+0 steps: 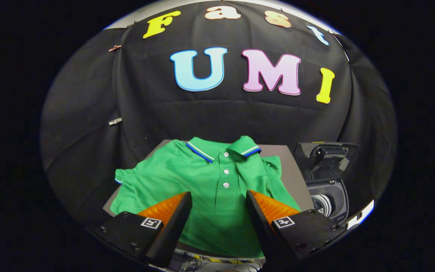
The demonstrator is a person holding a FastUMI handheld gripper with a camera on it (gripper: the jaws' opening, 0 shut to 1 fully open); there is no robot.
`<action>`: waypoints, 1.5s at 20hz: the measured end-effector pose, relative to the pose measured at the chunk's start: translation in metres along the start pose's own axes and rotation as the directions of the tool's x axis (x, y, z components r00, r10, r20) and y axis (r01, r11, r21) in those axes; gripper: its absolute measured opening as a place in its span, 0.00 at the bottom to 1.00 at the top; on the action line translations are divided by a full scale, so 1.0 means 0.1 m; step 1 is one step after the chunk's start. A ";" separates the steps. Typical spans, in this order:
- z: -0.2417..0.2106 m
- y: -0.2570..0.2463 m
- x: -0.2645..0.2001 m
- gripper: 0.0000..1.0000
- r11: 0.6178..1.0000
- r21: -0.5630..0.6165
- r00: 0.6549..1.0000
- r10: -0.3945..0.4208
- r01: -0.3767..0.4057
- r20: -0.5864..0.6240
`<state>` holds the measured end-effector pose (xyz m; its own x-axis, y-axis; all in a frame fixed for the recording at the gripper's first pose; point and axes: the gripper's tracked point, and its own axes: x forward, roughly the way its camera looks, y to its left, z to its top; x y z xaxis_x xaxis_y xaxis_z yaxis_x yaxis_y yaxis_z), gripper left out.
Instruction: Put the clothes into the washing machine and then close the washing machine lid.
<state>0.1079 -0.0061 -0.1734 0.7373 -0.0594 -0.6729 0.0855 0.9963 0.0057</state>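
Green knit cloth dominates the gripper view: a polo shirt [217, 189] lies spread flat on the grey worktop [285, 162], collar at twelve o'clock, its button placket running straight down toward the hand-held gripper [218, 200]. The collar carries white and blue stripes, and three white buttons show on the placket. The hand-held gripper hovers above the shirt's lower half with its fingers [172, 215] spread wide apart, holding nothing. At three o'clock from the shirt, just beside the worktop, stands the washing machine [329, 196], its dark lid [325, 158] raised upright and the drum opening exposed beneath it.
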 end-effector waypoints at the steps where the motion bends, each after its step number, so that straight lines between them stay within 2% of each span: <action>1: 0.01 -0.03 0.06 0.91 1.000 0.008 1.000 0.001 -0.001 -0.011; 3: -0.10 0.03 0.27 0.92 0.999 0.001 0.997 0.036 -0.036 -0.068; 4: -0.28 0.00 0.30 0.92 0.999 -0.025 0.989 0.040 -0.044 -0.142; 5: -0.10 0.02 0.33 0.93 0.997 -0.041 0.996 0.057 -0.060 -0.071; 6: -0.19 -0.03 0.32 0.94 0.997 -0.033 0.992 0.065 -0.069 -0.105; 9: -0.12 -0.10 0.30 0.93 0.998 -0.003 0.997 0.067 -0.067 -0.027; 11: -0.13 -0.14 0.31 0.80 0.997 -0.016 0.997 0.072 -0.072 -0.009; 15: -0.11 -0.19 0.33 0.27 0.993 0.082 0.993 0.093 -0.087 -0.067; 18: -0.09 -0.15 0.31 0.27 0.995 -0.010 0.994 0.095 -0.095 -0.054; 20: -0.08 -0.19 0.30 0.10 0.996 -0.053 0.995 0.069 -0.073 -0.066; 24: -0.01 -0.21 0.24 0.10 0.996 -0.056 0.996 0.067 -0.070 -0.056; 30: 0.37 -0.36 0.01 0.10 0.997 -0.001 0.997 0.074 -0.074 0.006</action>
<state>0.1302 -0.0440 -0.1469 0.7457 0.0139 -0.6661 0.0301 0.9981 0.0546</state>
